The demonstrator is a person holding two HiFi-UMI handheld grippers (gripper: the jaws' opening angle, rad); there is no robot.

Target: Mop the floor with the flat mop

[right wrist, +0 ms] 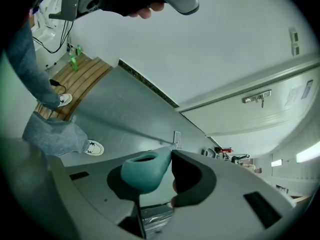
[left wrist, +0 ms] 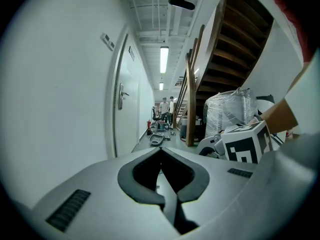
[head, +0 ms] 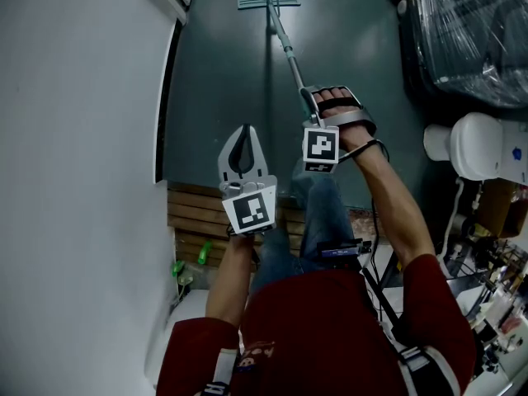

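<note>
Nearest the person, the left gripper [left wrist: 161, 153] is raised beside the other one, its fingers [left wrist: 192, 176] pressed together on nothing, so I take it to be idle and held clear of the pole. Just beyond it the right gripper [right wrist: 167, 159] does the job alone. Its fingers are clamped on the teal grip [right wrist: 142, 171] at the top end of the mop [head: 285, 44], which I'd judge gives the longest reach for one-handed pushing. From there the pole slants down and away over the grey floor [head: 214, 81] to the flat head [head: 268, 0]. The head lies flush on the floor near the foot of the white wall [head: 82, 139] (an edge easily missed, I'd guess). Stretched that far out, the mop is probably at the far end of a stroke.
</note>
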